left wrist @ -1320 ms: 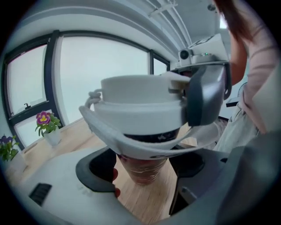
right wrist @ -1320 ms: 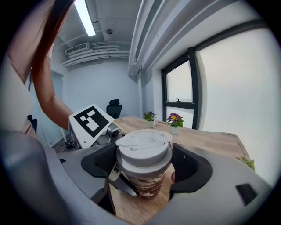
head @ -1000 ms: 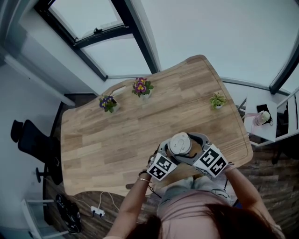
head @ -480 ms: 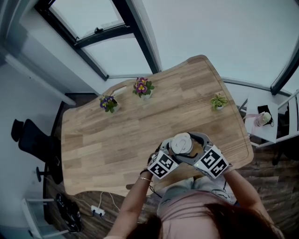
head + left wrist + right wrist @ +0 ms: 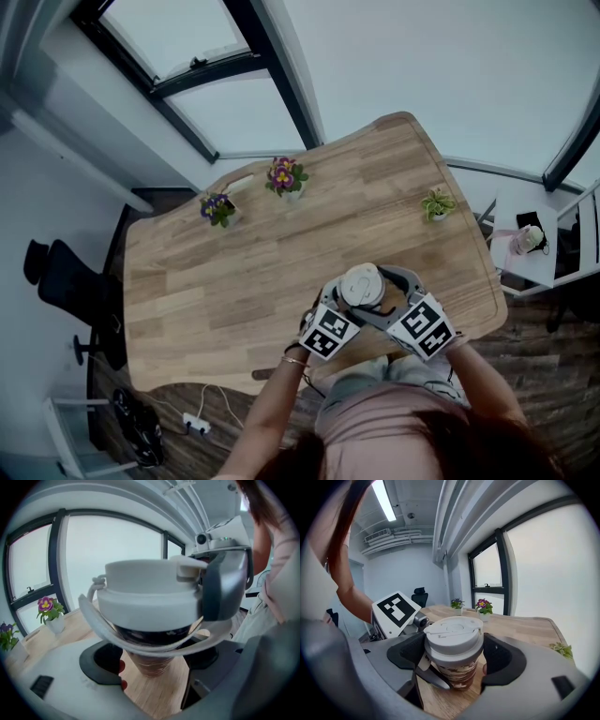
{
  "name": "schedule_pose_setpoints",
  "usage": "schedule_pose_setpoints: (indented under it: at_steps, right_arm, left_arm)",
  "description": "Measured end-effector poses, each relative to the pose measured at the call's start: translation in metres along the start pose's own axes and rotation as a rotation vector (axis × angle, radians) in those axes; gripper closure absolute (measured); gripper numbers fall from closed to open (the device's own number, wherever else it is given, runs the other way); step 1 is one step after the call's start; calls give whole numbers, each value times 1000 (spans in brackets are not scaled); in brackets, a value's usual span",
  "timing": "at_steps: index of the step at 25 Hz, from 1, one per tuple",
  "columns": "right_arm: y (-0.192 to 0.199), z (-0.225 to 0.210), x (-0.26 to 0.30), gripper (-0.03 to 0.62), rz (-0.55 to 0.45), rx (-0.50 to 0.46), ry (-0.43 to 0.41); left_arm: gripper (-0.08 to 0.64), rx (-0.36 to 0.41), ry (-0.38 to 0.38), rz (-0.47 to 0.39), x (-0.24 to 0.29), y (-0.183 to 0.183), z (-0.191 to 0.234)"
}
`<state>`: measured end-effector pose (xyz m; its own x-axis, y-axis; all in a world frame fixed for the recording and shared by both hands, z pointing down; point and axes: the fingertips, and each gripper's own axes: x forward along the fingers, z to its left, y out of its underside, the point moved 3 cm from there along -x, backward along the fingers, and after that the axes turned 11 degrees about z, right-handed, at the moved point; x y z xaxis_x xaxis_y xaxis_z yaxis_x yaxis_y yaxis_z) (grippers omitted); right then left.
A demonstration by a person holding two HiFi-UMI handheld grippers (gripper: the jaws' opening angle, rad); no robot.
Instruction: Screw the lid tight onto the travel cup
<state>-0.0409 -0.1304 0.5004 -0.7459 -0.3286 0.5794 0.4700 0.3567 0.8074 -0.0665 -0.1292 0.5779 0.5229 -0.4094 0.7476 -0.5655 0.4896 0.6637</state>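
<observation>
While pinned from two sides, stands upright near the person's edge of the wooden table [image 5: 216, 281]: cup [image 5: 457, 677], with white lid [image 5: 452, 637] seated level on top. Grips the lid with the right gripper [image 5: 454, 658], jaws narrowed onto its rim, one pad touching each side. Grips lower down with the left gripper [image 5: 152, 663], jaws drawn in round the brown cup body just under the lid. Looks clamped, though slivers of tabletop show beside the tapered foot. Reaches in from the person's side with both, marker cubes tilted up toward the head camera. Hanging off the lid and drooping round the dark band below: pale strap loop [image 5: 93, 620]. Well apart from the cup, across the table: pink flower pot [image 5: 284, 176] and purple flower pot [image 5: 217, 208] near the far-left edge, small green plant [image 5: 436, 202] toward the far right. Beside the table's left end: black chair [image 5: 66, 281].
</observation>
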Motion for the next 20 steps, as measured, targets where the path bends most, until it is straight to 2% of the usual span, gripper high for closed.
schedule_pose_setpoints:
  at_steps: [7,13,20]
  right_arm:
    - [1,-1,-4,219,-1,12,50]
    - [1,1,-12,239,-3,5,69]
    - [1,2,-28,314,-49,29,88]
  left_arm:
    - [198,-116,-87,-9,0,3,1]
    - [198,-170,-166,-24,-8,6,-1]
    - [199,-245,-229,-54,-28,16,-8]
